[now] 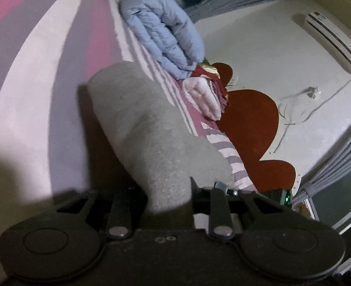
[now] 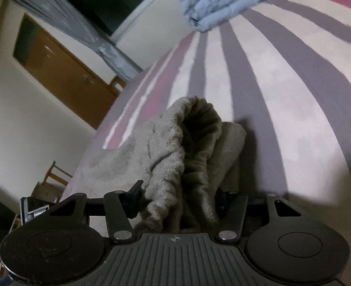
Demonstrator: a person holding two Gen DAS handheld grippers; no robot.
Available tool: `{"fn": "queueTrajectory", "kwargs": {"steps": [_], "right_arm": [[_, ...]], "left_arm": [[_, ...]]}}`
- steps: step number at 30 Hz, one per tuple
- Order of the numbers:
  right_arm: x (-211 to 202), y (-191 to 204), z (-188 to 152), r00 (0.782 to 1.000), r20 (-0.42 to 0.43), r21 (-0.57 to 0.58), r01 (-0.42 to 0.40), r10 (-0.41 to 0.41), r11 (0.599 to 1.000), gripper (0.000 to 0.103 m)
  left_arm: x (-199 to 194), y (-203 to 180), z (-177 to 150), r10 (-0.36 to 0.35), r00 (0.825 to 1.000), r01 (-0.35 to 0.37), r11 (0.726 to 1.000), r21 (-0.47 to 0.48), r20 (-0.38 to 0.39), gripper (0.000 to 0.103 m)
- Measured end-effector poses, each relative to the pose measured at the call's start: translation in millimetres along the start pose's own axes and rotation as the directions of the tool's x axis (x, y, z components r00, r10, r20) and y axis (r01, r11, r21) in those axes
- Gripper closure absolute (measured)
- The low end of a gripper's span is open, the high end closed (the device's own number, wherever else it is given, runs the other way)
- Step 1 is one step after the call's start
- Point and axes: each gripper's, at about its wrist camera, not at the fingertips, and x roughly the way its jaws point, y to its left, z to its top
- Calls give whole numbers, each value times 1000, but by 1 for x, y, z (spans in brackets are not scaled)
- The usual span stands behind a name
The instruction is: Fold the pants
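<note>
Your left tongs (image 1: pixel 168 190) are pinched hard on an edge of the grey fleece pants (image 1: pixel 151 128), with the cloth rising straight out from between the jaws and running away over the bed. Your right tongs (image 2: pixel 178 205) have the bunched waistband end of the same pants (image 2: pixel 187 147) between them; the jaws stand about half spread and seem to press on the thick gathered fleece, though the pads themselves are hidden by it.

The pants lie on the striped bedsheet (image 1: pixel 44 76), near its edge, with one end heaped up in a loose mouth in the right wrist view. A folded light-blue quilt (image 1: pixel 166 31) sits well apart, further up the bed, beside a pink folded cloth (image 1: pixel 206 100).

You look to be near the start: both ends are taken up, but the cloth is still rumpled, no clean crease shows, and the folding itself remains.
</note>
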Motion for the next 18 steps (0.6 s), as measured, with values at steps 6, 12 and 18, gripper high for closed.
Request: {"fn": "queueTrajectory", "kwargs": {"steps": [6,12,18], "right_arm": [[26,11,47,998,25,-27,-56,57,998,48],[85,3,110,997,45,-36,-62,63,997,48],[140,-48,121,989,-53,-92,133,-138,987,29]], "left_arm": [[7,-4,48,13,1000,-14,998,61,21,86],[30,17,109,71,996,-76,992,97,51,86],[82,30,100,456,887,-458,843,281,79,36]]}}
